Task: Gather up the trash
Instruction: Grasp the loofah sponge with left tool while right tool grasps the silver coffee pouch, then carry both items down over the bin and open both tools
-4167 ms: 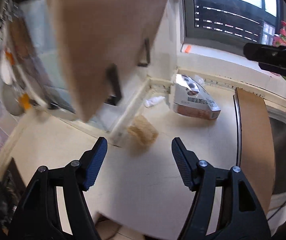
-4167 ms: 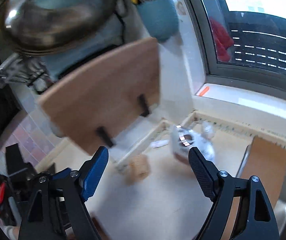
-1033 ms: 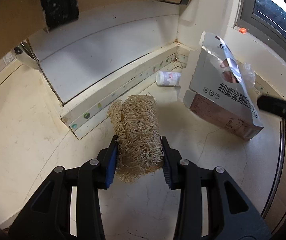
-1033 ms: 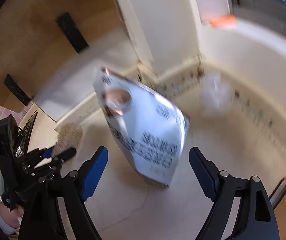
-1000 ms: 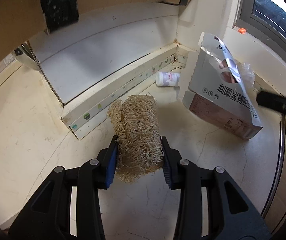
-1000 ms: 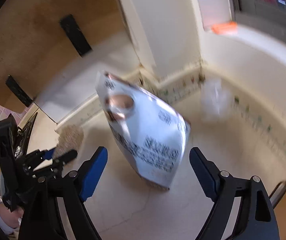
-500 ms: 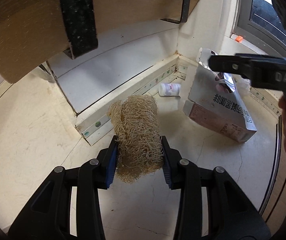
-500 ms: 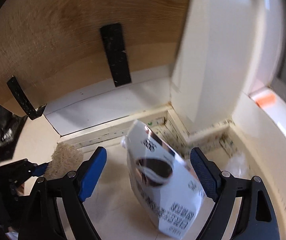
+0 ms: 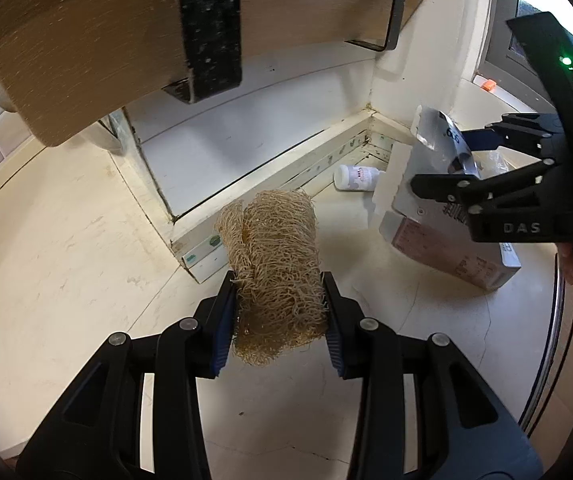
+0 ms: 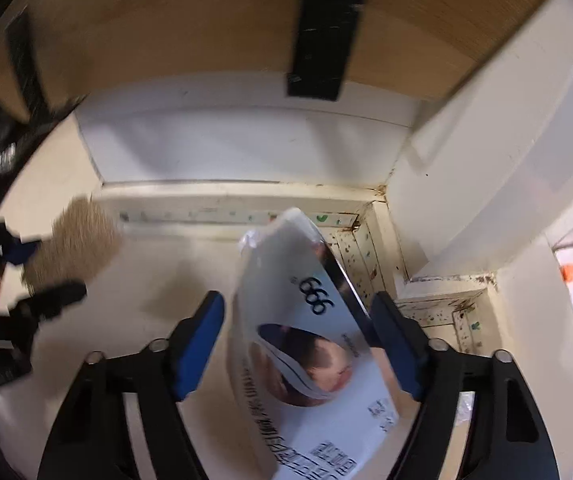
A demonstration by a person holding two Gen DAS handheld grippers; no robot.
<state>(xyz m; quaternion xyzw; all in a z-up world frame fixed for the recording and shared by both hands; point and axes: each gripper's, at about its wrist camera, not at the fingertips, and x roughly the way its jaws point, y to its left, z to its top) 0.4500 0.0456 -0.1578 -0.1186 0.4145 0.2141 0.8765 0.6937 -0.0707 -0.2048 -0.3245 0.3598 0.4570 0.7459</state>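
Right wrist view — pouch stands between the spread right hand-held gripper — unpinched.

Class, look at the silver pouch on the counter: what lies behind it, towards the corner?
Behind the silver pouch, a small white bottle lies on its side; crumpled clear plastic peeks out, mostly covered.

The loofah scrubber is a coarse, dry tangle of straw-coloured fibres, rough and matt — pressed between the blue ribbed pads of the black matt plastic left gripper. The milk carton is glossy coated paperboard with a silvery foil-like sheen at its torn top. The countertop looks like smooth cream stone, faintly scuffed — above it the shelf is matt grained wood with black metal brackets.
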